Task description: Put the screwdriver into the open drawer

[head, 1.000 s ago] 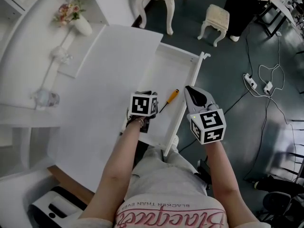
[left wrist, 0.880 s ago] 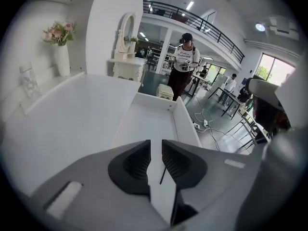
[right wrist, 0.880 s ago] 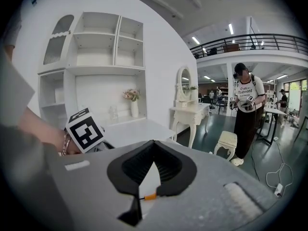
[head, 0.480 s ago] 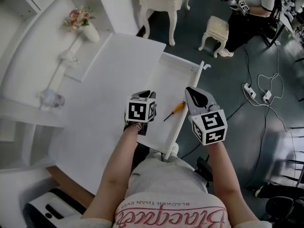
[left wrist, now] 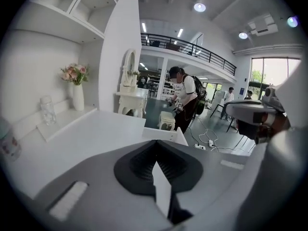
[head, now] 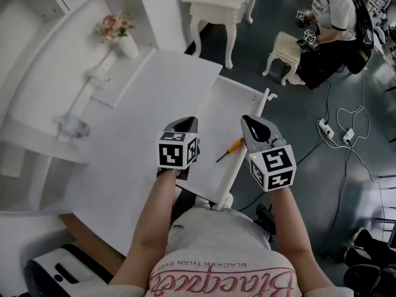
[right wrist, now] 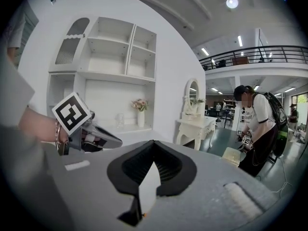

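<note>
The screwdriver (head: 229, 149), with a yellow handle and a dark shaft, lies inside the open white drawer (head: 246, 92), near its right wall. Left of it, my left gripper (head: 185, 123) hangs over the drawer's left side, shut with nothing in it. My right gripper (head: 248, 121) is held just right of the drawer's right wall, also shut and empty. In the left gripper view the jaws (left wrist: 156, 148) meet at the tip, with the right gripper (left wrist: 255, 117) off to the side. The right gripper view shows its jaws (right wrist: 153, 147) closed, and the left gripper (right wrist: 94, 137) at left.
The white tabletop (head: 142, 110) lies left of the drawer, with a flower vase (head: 125, 42) and a glass (head: 71, 127) on a shelf beyond. On the dark floor stand a white dressing table (head: 219, 2) and a stool (head: 286, 45); a person (head: 337, 23) and cables (head: 337, 119) are at right.
The head view has tilted, so the scene sits lower in the picture. Both grippers stay shut and empty by the drawer; the screwdriver lies in the same place inside it.
</note>
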